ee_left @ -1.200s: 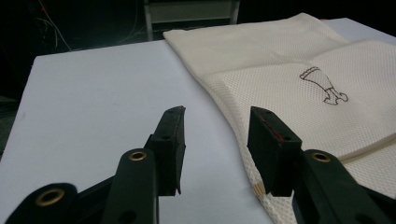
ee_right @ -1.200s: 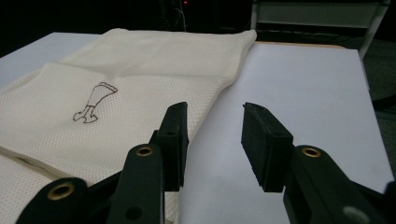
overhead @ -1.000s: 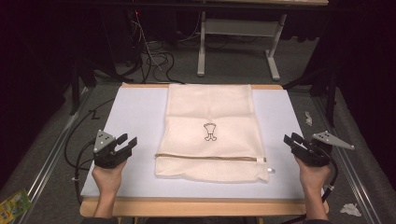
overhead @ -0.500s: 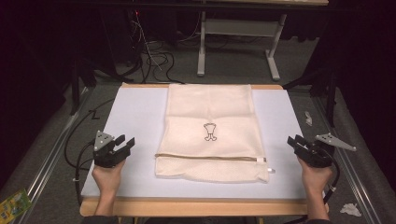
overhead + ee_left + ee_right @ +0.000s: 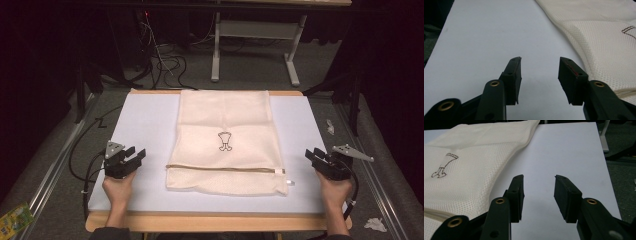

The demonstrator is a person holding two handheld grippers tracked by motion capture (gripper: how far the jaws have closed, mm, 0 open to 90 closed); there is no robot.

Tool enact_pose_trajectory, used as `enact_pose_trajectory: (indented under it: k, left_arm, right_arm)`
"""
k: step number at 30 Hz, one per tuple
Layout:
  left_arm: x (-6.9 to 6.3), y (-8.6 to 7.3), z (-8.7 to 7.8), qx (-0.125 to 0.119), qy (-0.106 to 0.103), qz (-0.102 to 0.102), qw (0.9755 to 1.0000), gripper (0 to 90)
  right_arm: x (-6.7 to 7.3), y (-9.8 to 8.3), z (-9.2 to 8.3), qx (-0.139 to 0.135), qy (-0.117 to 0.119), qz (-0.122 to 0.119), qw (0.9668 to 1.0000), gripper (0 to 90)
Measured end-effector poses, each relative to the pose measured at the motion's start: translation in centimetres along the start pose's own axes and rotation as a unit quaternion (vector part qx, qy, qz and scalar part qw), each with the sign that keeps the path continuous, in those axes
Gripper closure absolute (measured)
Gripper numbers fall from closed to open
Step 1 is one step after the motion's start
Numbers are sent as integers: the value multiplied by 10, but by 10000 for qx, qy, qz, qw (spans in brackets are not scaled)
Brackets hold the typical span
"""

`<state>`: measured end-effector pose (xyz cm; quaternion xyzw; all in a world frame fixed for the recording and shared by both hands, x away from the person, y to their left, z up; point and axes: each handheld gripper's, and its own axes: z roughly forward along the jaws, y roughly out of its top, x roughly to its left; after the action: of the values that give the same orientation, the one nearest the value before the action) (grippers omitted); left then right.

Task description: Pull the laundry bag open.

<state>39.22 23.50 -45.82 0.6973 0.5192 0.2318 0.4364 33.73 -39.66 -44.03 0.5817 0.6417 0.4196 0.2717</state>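
Scene: a person is sitting at a white tabletop (image 5: 145,125), holding a two-jaw gripper in each hand, with a cream mesh laundry bag (image 5: 225,125) lying flat between them.
Mesh bag: it is lying in the middle of the tabletop, its long side running away from the person, a small dark printed emblem (image 5: 224,141) near its centre and a zipper (image 5: 225,169) crossing it near the close end.
Zipper pull: a small white tab (image 5: 290,183) is sticking out at the bag's near right corner; it is too small to say for certain what it is.
Left gripper (image 5: 136,156): it is hovering low over bare tabletop, just left of the bag's near left corner, its jaws standing apart with nothing between them; they have just been opening.
Right gripper (image 5: 313,156): it is hovering near the bag's right edge, clear of the fabric, its jaws likewise parted and empty.
Step in hand: judging by the pose, both hands are lining up on the bag's near corners, before any grasp.
Next move: each gripper probably needs to slide inward and settle its jaws around the fabric edge, low enough to catch the thin mesh without pushing it into a wrinkle.
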Motion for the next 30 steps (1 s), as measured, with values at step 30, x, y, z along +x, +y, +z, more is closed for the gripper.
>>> enact_pose_trajectory:
  k: [30]
  left_arm:
    - [-1,-6,27,300,305,70,9991,512]
  right_arm:
    - [4,-10,26,468,-418,-262,9977,589]
